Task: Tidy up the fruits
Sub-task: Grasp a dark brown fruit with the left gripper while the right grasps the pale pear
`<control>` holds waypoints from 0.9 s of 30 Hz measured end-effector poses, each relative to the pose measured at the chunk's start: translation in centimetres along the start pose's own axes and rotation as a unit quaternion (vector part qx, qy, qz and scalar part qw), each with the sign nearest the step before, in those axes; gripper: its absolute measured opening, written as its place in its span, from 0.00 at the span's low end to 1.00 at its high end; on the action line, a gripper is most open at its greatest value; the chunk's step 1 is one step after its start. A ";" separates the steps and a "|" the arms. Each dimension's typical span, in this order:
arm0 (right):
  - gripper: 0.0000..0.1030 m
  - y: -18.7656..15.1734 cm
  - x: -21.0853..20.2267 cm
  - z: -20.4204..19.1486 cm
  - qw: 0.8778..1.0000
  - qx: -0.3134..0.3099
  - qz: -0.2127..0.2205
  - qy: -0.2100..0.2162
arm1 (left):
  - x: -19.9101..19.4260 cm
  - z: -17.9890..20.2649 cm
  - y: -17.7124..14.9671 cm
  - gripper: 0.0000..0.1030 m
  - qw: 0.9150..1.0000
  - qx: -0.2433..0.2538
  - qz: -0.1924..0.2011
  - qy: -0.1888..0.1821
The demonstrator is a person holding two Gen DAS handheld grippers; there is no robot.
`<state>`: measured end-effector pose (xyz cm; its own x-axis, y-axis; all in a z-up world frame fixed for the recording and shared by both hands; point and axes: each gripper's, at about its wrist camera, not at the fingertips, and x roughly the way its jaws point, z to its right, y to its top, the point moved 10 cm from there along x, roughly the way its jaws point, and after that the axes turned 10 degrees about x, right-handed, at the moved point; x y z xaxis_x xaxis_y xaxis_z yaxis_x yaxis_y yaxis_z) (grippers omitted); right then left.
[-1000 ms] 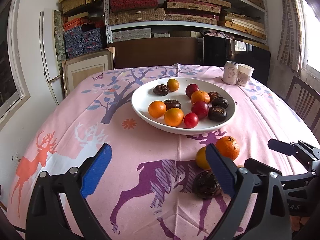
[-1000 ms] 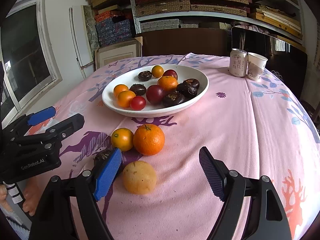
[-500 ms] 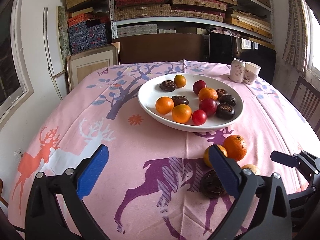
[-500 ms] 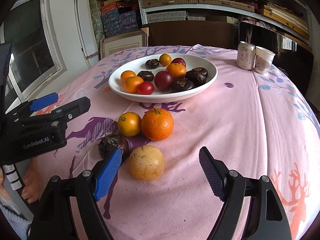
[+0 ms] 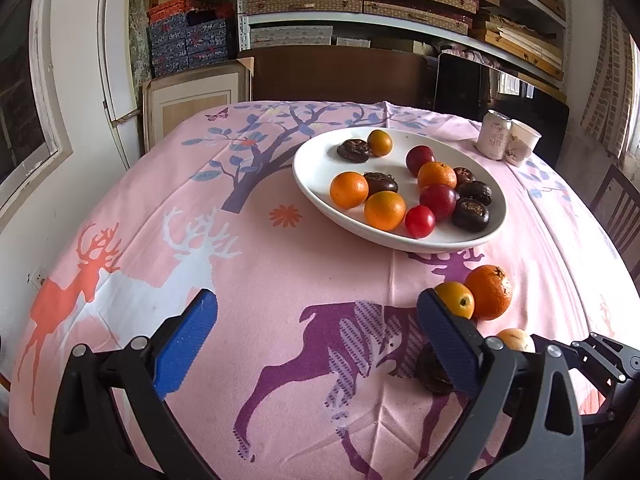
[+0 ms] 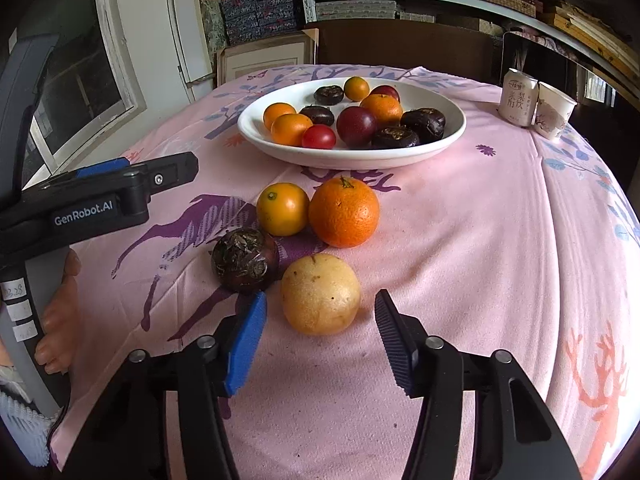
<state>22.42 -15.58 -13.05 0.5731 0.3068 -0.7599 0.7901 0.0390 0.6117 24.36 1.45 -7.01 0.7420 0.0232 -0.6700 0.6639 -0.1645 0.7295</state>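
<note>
A white plate (image 6: 352, 154) holds several oranges, red fruits and dark fruits. In front of it on the pink cloth lie a small orange (image 6: 282, 209), a large orange (image 6: 344, 212), a dark fruit (image 6: 245, 260) and a yellow fruit (image 6: 320, 292). My right gripper (image 6: 319, 304) is closing, its tips on either side of the yellow fruit's near half, and the pads are clear of it. My left gripper (image 5: 316, 304) hovers wide open over the purple deer print with nothing between its fingers. Its right finger hides part of the dark fruit (image 5: 430, 372).
A drink can (image 6: 519, 98) and a paper cup (image 6: 556, 116) stand at the back right of the table. A chair (image 5: 616, 208) is beside the right edge. Shelves of boxes fill the back wall. A person's hand (image 6: 60, 312) holds the left gripper's handle.
The right gripper's jaws have narrowed around the yellow fruit, and it has come closer to the loose fruits. The left gripper has stayed wide open and has hardly moved.
</note>
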 end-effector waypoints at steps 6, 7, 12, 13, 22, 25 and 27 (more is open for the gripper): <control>0.40 0.5 0.2 0.1 1.000 0.012 0.001 0.011 | 0.3 0.5 -0.2 0.95 1.000 0.008 -0.009 -0.006; 0.40 0.6 0.0 0.3 1.000 0.017 0.005 0.016 | 0.3 0.7 -0.3 0.95 1.000 0.011 -0.010 -0.009; 0.40 3.2 -3.1 3.5 0.995 0.062 0.080 -0.010 | 0.1 2.5 -0.6 0.95 0.998 0.036 -0.012 -0.043; 0.40 3.5 -3.5 4.5 0.993 0.080 0.089 -0.015 | -0.1 3.2 -0.7 0.95 0.997 0.047 -0.011 -0.053; 0.40 4.1 -4.1 6.4 0.987 0.129 0.098 0.000 | -0.5 8.5 -2.0 0.78 0.985 0.163 0.002 -0.064; 0.40 4.0 -4.2 6.4 0.986 0.132 0.098 0.002 | 0.3 9.0 -2.5 0.62 0.983 0.162 -0.019 -0.086; 0.40 4.0 -4.3 6.4 0.986 0.133 0.097 0.003 | 0.3 9.0 -2.6 0.61 0.983 0.156 -0.020 -0.092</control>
<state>24.50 -22.79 -8.80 0.7187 0.2904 -0.6318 0.6950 -0.2718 0.6656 22.05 -6.99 -10.33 0.6674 -0.1388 -0.7317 0.6097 -0.4623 0.6438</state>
